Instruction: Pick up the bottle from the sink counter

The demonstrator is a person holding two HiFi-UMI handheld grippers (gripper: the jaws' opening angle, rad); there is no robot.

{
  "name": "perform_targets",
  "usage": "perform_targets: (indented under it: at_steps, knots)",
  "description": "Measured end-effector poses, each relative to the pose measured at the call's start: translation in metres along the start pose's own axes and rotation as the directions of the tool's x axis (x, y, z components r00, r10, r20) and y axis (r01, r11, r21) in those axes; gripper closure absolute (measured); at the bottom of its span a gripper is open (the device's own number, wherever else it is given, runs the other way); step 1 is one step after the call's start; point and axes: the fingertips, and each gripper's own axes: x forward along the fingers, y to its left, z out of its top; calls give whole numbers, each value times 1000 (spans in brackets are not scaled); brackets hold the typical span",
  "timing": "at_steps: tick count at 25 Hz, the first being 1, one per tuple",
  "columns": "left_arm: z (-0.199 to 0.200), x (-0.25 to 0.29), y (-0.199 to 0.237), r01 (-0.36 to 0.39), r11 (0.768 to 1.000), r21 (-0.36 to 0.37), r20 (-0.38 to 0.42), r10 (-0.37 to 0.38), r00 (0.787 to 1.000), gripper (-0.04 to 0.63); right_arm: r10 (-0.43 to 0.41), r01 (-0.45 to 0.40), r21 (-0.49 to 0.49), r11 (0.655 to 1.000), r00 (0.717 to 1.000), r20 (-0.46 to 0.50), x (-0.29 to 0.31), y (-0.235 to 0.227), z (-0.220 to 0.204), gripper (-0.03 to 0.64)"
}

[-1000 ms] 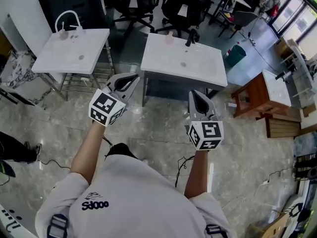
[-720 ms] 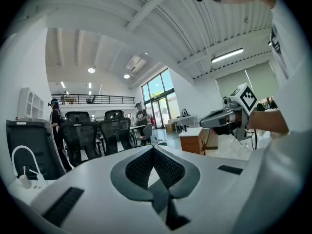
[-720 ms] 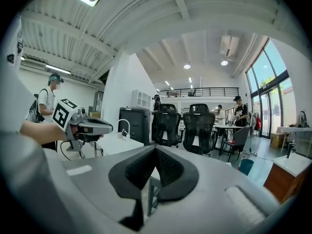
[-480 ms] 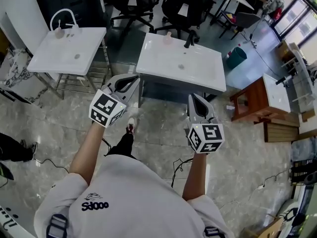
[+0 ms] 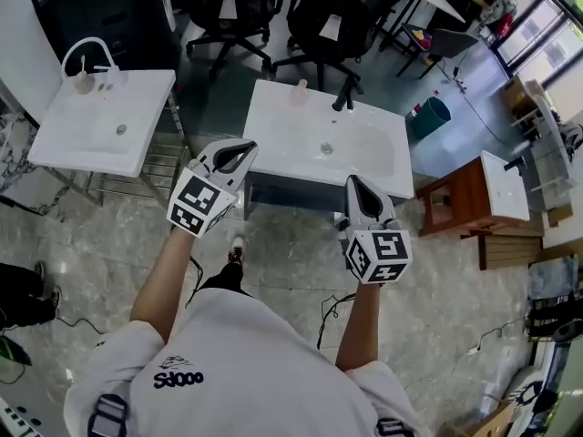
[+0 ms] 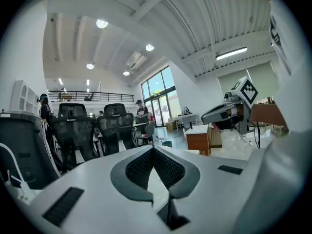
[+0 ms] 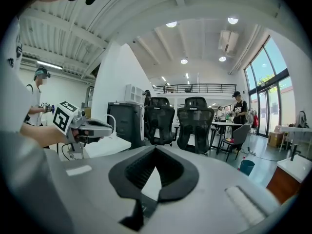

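Observation:
A small pale pink bottle (image 5: pixel 299 87) stands at the back edge of the white sink counter (image 5: pixel 282 144), left of a black faucet (image 5: pixel 344 94). My left gripper (image 5: pixel 240 152) hovers over the counter's front left corner, shut with nothing in it. My right gripper (image 5: pixel 357 186) hangs at the counter's front edge, also shut and empty. In the left gripper view the jaws (image 6: pixel 153 149) meet and the right gripper (image 6: pixel 226 113) shows beside them. The right gripper view shows closed jaws (image 7: pixel 155 149) and the left gripper (image 7: pixel 83 126). Neither gripper view shows the bottle.
A second white sink (image 5: pixel 64 144) with a white arched faucet (image 5: pixel 86 48) and a small bottle (image 5: pixel 84 82) stands at the left. Black office chairs (image 5: pixel 328 7) lie behind the counter. A wooden cabinet (image 5: pixel 460 203) and teal bin (image 5: pixel 434 115) are at the right.
The person has stepped forward: both sinks have slid nearer and lower in the head view. Both grippers now reach the middle counter's front edge, and both stay shut.

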Motion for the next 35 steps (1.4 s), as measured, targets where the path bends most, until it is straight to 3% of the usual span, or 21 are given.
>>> perform_targets:
  at_steps: [11, 17, 26, 35]
  knots:
    - [-5, 84, 85, 26, 1000, 10, -16, -26, 1000, 594, 5, -5, -1, 1000, 1000, -3, 105, -34, 27, 609]
    - [-11, 115, 116, 48, 999, 10, -23, -48, 999, 594, -40, 40, 13, 999, 999, 30, 146, -49, 34, 607]
    - [-25, 146, 150, 68, 998, 0, -26, -68, 997, 594, -55, 54, 38, 998, 998, 25, 195, -62, 25, 607]
    - [-43, 162, 171, 46, 998, -33, -83, -49, 995, 594, -63, 62, 38, 997, 998, 12, 233, -74, 13, 606]
